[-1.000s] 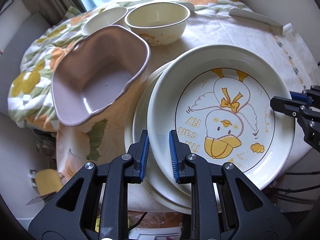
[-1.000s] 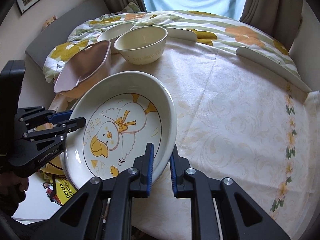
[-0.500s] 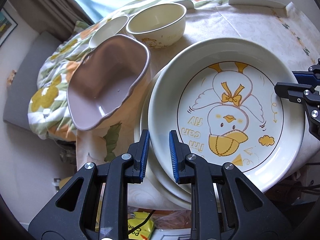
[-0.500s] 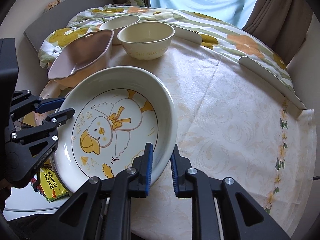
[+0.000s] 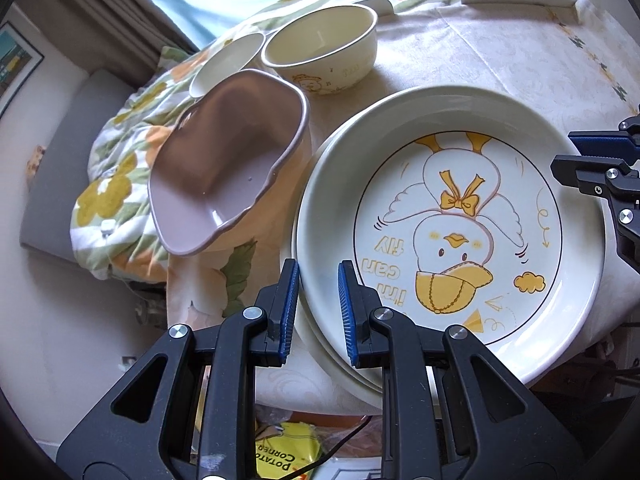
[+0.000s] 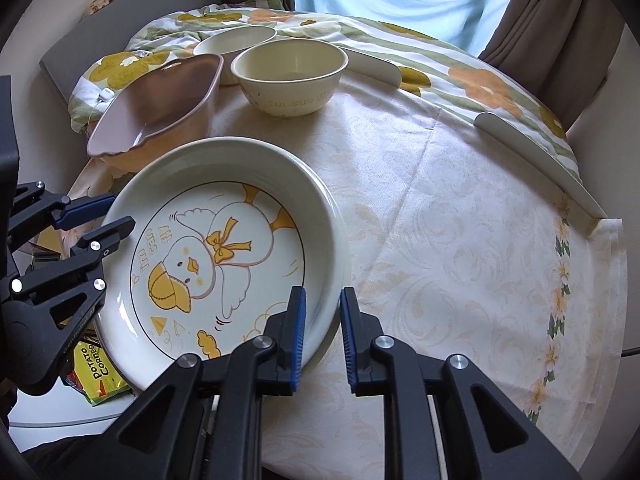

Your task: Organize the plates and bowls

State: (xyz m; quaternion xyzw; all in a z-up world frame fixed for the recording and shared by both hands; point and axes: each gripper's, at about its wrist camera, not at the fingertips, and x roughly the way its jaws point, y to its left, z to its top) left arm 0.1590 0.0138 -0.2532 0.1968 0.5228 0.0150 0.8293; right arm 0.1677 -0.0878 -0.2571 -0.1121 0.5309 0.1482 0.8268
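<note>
Two handheld grippers, each pinching an opposite edge of one duck plate (image 5: 452,236), a deep white plate printed with a yellow-capped cartoon duck. Left gripper (image 5: 319,280) clamped on the rim nearest its camera, blue pads on either side of the rim. Right gripper (image 6: 322,312) clamped the same way on the far rim, seen at the right edge of the left wrist view. Duck plate stacked on a second white plate (image 5: 320,344), only a sliver of lower rim showing beneath, at the near edge of a round table (image 6: 460,240) under a cream patterned cloth. Cannot tell whether the two plates touch. Just beside the plates, a mauve bowl (image 5: 224,164) with a wavy rim, tilted. Behind it, a cream bowl (image 5: 320,50) standing upright, and a smaller white bowl (image 5: 226,62) close by, at the back of the table against a floral quilt (image 5: 116,188). Below the table edge, a yellow snack packet (image 6: 98,372).
</note>
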